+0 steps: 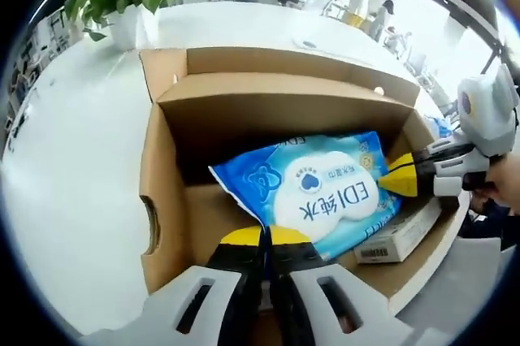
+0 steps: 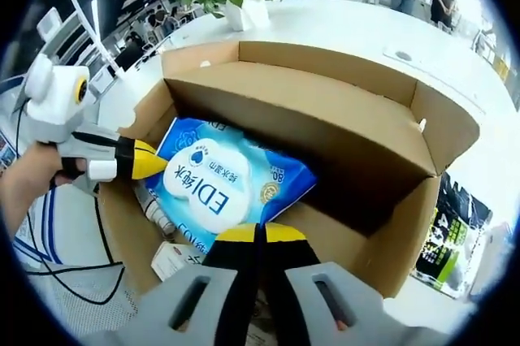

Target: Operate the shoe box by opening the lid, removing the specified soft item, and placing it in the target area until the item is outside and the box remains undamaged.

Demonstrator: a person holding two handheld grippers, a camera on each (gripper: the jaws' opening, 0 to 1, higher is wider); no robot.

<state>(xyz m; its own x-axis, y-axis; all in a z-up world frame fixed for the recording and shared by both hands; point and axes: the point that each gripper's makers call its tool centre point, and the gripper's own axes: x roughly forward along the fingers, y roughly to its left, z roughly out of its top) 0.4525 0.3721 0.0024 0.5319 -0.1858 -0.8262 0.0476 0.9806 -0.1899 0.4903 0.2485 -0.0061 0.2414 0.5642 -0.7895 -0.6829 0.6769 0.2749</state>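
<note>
Wipes pack (image 1: pixel 325 192) in open box (image 1: pixel 162 167), both tongs' tips pinching its edges, lower contents half hidden

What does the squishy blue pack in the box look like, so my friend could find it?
Find the big brown cardboard box on the white table. Inside lies a soft blue pack of wet wipes with a white cloud shape and "EDI" printed on it. The other items beside it, like the small white carton, are hard-edged and not blue.
</note>
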